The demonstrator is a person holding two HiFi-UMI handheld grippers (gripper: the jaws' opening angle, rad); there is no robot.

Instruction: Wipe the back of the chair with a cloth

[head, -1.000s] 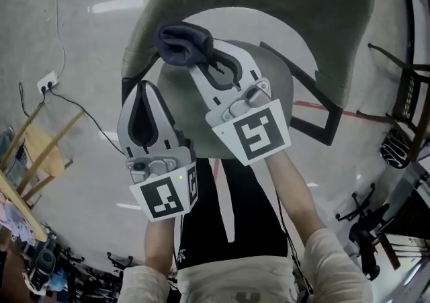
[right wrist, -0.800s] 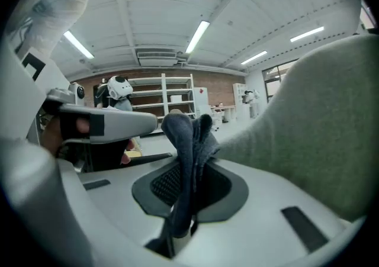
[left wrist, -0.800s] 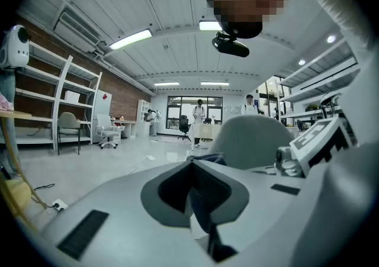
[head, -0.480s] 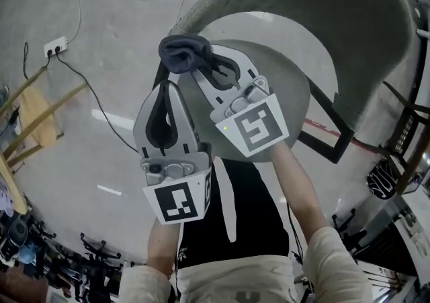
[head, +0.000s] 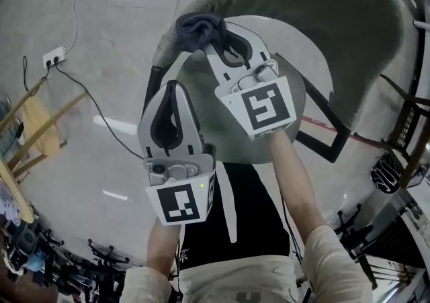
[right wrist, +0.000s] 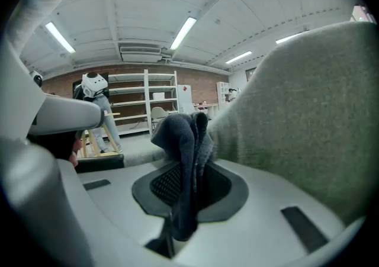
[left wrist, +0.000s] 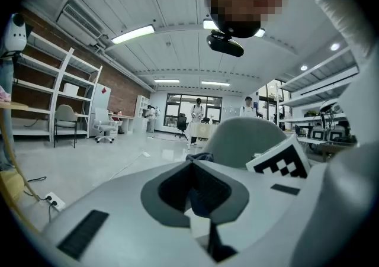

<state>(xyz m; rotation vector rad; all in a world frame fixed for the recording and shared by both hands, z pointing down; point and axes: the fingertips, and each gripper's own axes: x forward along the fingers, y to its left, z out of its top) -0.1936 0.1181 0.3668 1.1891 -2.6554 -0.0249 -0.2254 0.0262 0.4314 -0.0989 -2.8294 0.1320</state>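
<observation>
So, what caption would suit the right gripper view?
Right tool clamps a dark cloth beside the grey chair back.

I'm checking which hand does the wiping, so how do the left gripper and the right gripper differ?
The right gripper is shut on a dark cloth; the left gripper is shut on nothing. The right gripper reaches the edge of the chair back; the left gripper sits nearer the person, off it. Both carry a marker cube.

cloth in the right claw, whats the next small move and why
Probably sweep the right claw along the chair back: it is shut on the cloth, which sits at one end of it, the rest stretching away.
</observation>
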